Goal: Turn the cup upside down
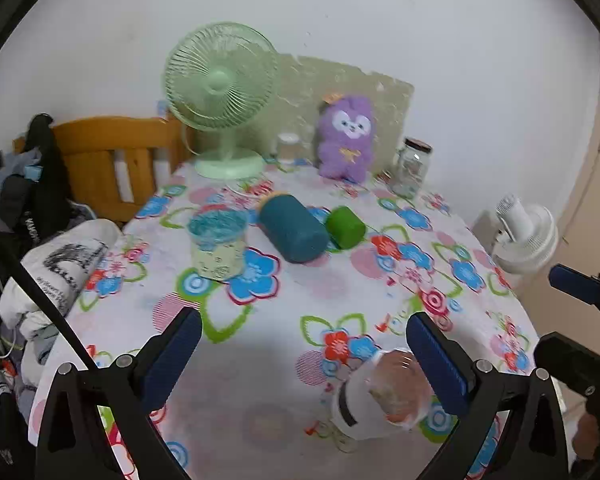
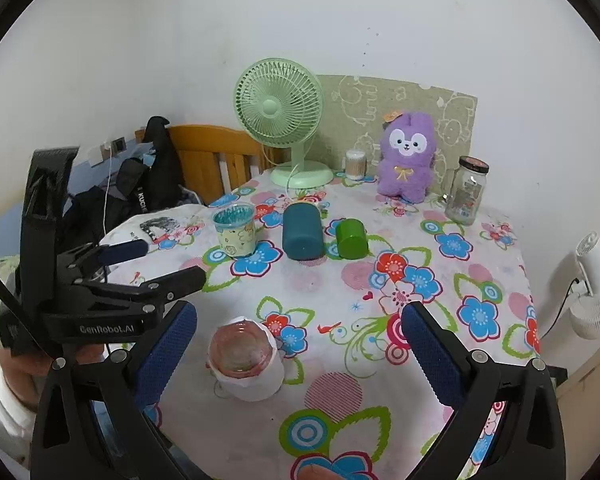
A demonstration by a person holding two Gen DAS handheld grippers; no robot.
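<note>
A white cup (image 2: 247, 364) with a clear pinkish inside stands mouth up near the front of the flowered table (image 2: 380, 320). In the left wrist view the cup (image 1: 380, 396) is blurred, low right, just beside my right finger pad. My left gripper (image 1: 304, 346) is open and empty above the table. My right gripper (image 2: 300, 338) is open and empty, with the cup between its fingers, closer to the left finger. The left gripper also shows in the right wrist view (image 2: 156, 264), open, at the table's left edge.
Further back stand a patterned cup with a blue inside (image 2: 236, 232), a teal cylinder (image 2: 302, 236) and a green cup (image 2: 351, 238). A green fan (image 2: 280, 120), purple plush (image 2: 408, 156) and glass jar (image 2: 466, 190) line the back. White fan (image 2: 596, 292) at right, clothes at left.
</note>
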